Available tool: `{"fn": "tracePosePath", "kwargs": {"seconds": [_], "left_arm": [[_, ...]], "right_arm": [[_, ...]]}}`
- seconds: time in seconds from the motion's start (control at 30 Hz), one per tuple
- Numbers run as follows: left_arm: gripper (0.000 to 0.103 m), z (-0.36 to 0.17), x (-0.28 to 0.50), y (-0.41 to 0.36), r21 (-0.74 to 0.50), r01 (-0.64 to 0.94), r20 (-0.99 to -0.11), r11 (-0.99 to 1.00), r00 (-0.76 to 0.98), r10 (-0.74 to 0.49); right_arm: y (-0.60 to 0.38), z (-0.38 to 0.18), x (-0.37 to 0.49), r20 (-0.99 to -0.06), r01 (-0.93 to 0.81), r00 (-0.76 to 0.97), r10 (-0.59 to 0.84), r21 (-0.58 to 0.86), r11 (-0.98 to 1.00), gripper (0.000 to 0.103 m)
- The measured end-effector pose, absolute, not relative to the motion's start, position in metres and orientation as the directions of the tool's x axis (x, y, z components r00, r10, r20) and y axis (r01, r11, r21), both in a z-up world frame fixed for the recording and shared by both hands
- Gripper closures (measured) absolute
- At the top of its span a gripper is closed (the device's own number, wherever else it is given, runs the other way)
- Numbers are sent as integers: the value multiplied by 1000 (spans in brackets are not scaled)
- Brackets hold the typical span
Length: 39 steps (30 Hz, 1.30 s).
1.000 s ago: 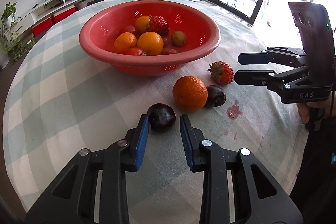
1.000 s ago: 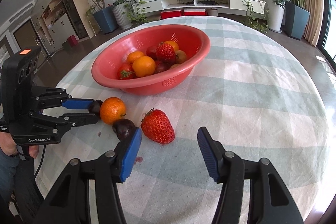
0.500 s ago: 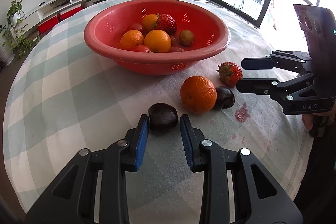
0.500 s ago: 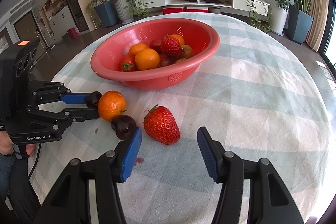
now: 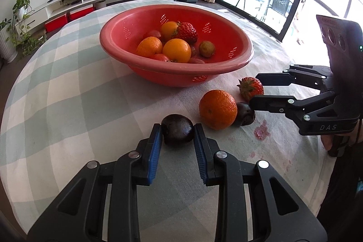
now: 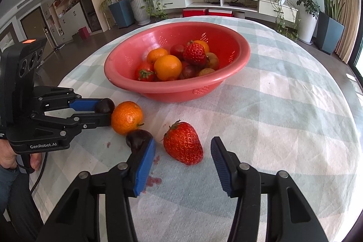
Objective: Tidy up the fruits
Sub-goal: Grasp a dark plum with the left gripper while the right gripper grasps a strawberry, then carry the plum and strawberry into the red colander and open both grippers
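Left wrist view: your left gripper [image 5: 178, 136] pinches a dark plum [image 5: 177, 129] between its blue pads, low against the checked tablecloth [image 5: 68, 94]. Just beside it on the right lies an orange [image 5: 217, 112], touching a second dark plum [image 5: 245, 113]. A strawberry [image 5: 249, 87] rests behind them, near the red colander [image 5: 136, 60], which holds oranges, a strawberry and other fruit. In the right wrist view, your right gripper [image 6: 183, 151] straddles that loose strawberry [image 6: 183, 146]; its jaws are closing, with a gap on both sides of the fruit. Red juice stains [image 6: 153, 180] mark the cloth by its left pad.
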<state>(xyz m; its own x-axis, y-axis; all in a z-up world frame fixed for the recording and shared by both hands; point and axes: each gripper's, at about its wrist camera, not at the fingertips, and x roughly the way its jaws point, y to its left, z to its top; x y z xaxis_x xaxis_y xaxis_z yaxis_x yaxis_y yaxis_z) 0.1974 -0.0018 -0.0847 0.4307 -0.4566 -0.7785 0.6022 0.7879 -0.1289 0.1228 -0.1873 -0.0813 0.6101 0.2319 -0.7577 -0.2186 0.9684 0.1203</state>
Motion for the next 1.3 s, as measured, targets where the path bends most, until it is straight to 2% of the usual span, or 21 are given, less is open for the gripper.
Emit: {"fn": "tracePosePath", "kwargs": {"seconds": [0.4,0.6,0.73,1.07,1.3], "left_arm": [[77,-78,191,4,-158,596,-747,787,449,-490],[77,-78,190,4,-159,594,-744,788,453,-491],[77,-77,190,6,-162,591,-738,791,459,-494],[77,-52,188,20,-176,560,-686,810,521,-509],[76,-13,208,4,-129,579,-654,805,561,-508]], "right_arm": [[-186,-87,133,-771,-208,605,199,88,974,51],[-182,-87,131,-772,-234,601,208,79,969,64],[-184,-84,127,-766,-230,606,212,87,969,65],[-227,-45,111,-673,-122,702,234,210,970,65],[-228,10,130,-602,-160,762,237,179,971,65]]}}
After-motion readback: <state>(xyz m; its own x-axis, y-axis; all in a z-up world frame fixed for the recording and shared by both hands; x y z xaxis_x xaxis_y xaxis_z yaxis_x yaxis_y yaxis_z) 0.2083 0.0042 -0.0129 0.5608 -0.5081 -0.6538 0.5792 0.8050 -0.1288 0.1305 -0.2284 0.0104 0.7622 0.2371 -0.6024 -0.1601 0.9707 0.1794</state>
